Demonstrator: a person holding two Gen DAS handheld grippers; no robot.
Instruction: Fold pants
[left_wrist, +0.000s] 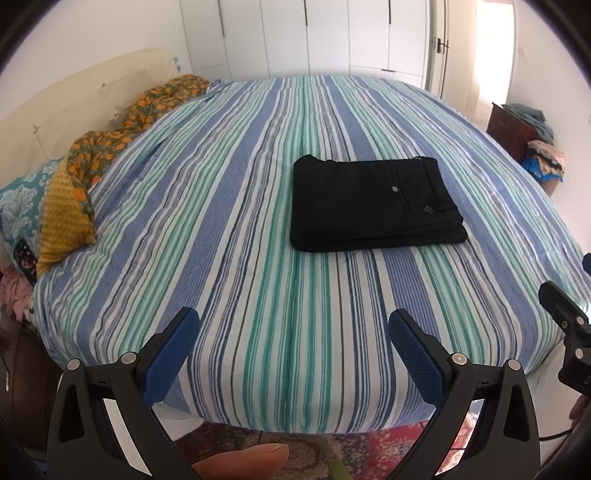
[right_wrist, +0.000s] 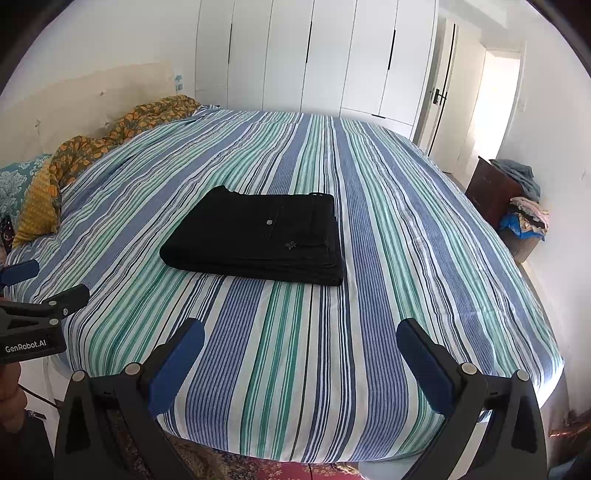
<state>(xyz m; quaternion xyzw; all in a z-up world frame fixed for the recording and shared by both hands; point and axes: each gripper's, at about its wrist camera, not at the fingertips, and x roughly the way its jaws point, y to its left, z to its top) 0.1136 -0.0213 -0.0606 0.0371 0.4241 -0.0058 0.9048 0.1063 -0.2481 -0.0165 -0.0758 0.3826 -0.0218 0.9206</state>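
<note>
Black pants (left_wrist: 373, 203) lie folded into a flat rectangle on the striped bed, also in the right wrist view (right_wrist: 258, 236). My left gripper (left_wrist: 293, 325) is open and empty, held above the bed's near edge, well short of the pants. My right gripper (right_wrist: 301, 332) is open and empty, also back near the bed's front edge, apart from the pants. The right gripper shows at the right edge of the left view (left_wrist: 565, 314); the left gripper shows at the left edge of the right view (right_wrist: 40, 295).
The bed (left_wrist: 229, 229) has a blue, green and white striped sheet. Orange-patterned bedding and a yellow pillow (left_wrist: 66, 221) lie along the headboard at left. A dark cabinet with piled clothes (right_wrist: 517, 206) stands at right. White wardrobes (right_wrist: 332, 55) line the back wall.
</note>
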